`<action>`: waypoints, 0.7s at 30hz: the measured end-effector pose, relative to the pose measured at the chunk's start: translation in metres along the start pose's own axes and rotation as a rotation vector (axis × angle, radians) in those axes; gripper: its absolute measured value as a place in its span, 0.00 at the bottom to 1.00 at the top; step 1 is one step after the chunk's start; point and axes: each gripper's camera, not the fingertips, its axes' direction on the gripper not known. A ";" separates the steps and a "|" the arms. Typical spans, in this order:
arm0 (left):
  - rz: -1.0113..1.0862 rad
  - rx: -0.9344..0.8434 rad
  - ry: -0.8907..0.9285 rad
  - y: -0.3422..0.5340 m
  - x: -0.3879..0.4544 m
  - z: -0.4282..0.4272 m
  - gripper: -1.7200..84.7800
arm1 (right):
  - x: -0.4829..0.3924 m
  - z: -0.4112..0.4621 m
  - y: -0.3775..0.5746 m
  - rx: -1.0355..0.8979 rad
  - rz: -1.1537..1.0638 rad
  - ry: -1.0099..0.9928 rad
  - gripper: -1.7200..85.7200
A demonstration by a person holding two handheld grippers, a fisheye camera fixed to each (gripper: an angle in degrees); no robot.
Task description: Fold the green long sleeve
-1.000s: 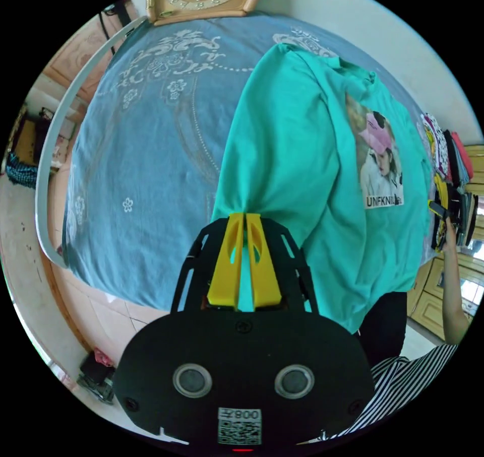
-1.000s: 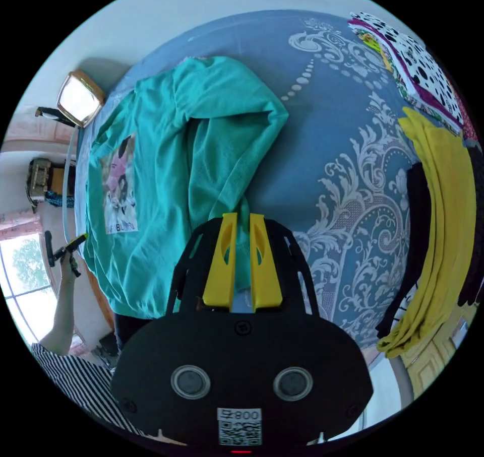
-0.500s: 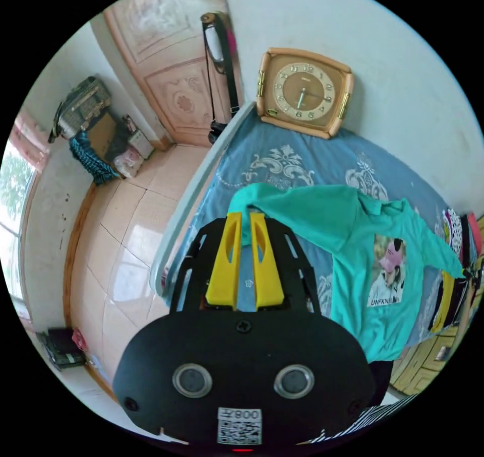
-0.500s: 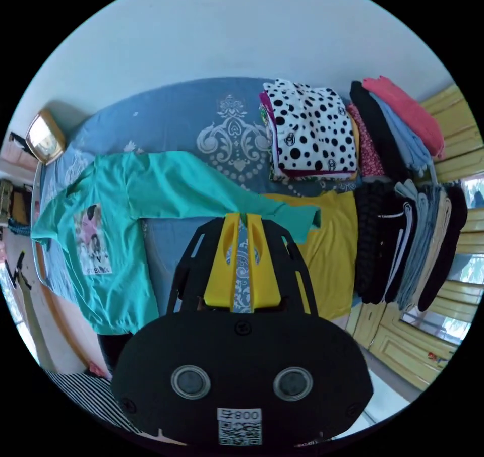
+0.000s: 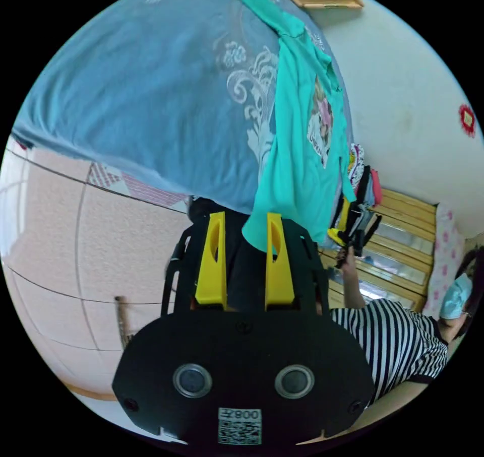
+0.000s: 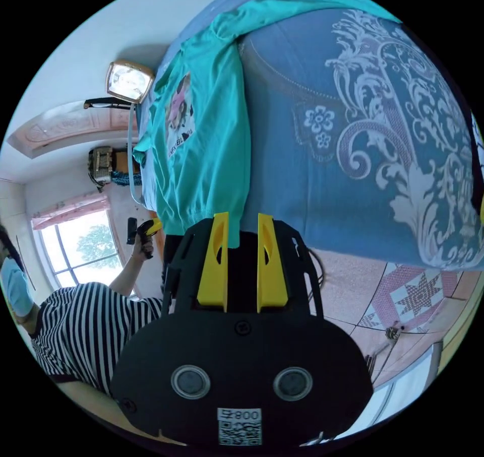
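Smoothly, soft green long sleeve (image 5: 297, 139) (printed front) drapes patterned bedspread (image 5: 151, 89).

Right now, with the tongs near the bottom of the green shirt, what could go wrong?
1. The green long sleeve shirt hangs its hem over the bed's edge; a tug might slide it floorwards.
2. Both left tongs and right tongs are open at the hem corners; closing off-target could pinch just one layer, or the blue bedsheet, skewing the fold.

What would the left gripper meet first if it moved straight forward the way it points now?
Probably the lower hem of the green long sleeve, hanging over the bed's edge just past the open left gripper. Depth is unclear; the hem overlaps one jaw's tip.
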 end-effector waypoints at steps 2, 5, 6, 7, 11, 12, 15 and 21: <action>-0.013 0.010 0.081 0.017 -0.017 0.002 0.15 | 0.011 0.013 0.016 0.014 0.015 -0.030 0.13; -0.002 -0.022 0.107 0.036 -0.037 0.006 0.15 | 0.023 0.029 0.029 0.011 0.026 -0.048 0.14; 0.004 -0.042 0.107 0.042 -0.044 0.008 0.14 | 0.025 0.032 0.032 0.014 0.029 -0.064 0.14; 0.007 -0.048 0.118 0.045 -0.047 0.009 0.13 | 0.029 0.038 0.037 0.018 0.034 -0.108 0.13; 0.028 -0.038 0.157 0.067 -0.064 0.005 0.07 | 0.046 0.064 0.050 -0.021 0.050 -0.150 0.08; 0.019 -0.039 0.166 0.074 -0.069 0.002 0.06 | 0.050 0.066 0.051 -0.020 0.060 -0.177 0.07; 0.059 -0.016 0.208 0.094 -0.072 -0.016 0.05 | 0.058 0.057 0.064 0.023 0.048 -0.265 0.04; 0.172 0.101 0.296 0.141 -0.070 -0.079 0.04 | 0.043 -0.002 0.101 0.104 -0.092 -0.279 0.03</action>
